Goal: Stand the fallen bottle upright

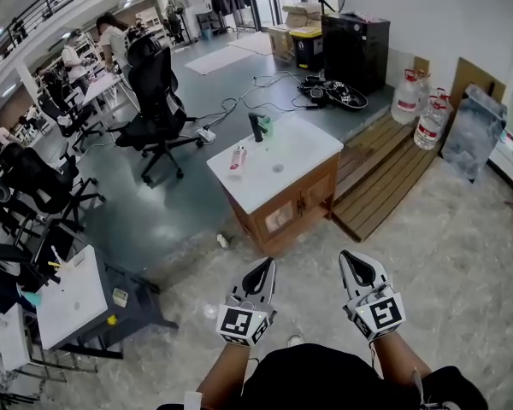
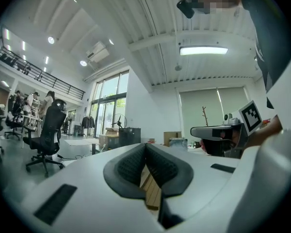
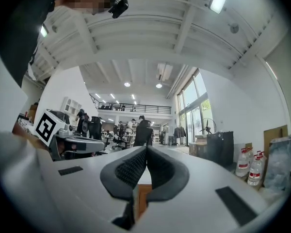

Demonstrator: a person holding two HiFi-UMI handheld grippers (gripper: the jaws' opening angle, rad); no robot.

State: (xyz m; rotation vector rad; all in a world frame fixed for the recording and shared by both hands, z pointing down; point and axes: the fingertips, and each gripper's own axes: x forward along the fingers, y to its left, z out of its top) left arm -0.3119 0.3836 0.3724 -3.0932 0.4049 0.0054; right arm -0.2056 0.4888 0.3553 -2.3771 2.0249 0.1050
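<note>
Head view: pink bottle lies flat on the white sink counter, well apart from both grippers. Left gripper and right gripper are both clenched on nothing. Clear water jugs stand by the wall.

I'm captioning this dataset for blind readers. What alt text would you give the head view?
Seen from above, a person holds the left gripper and right gripper, both shut and empty, toward a white-topped wooden cabinet ahead, where a small pink-and-white bottle lies on its side near a black faucet. Office chairs stand to the left.
</note>
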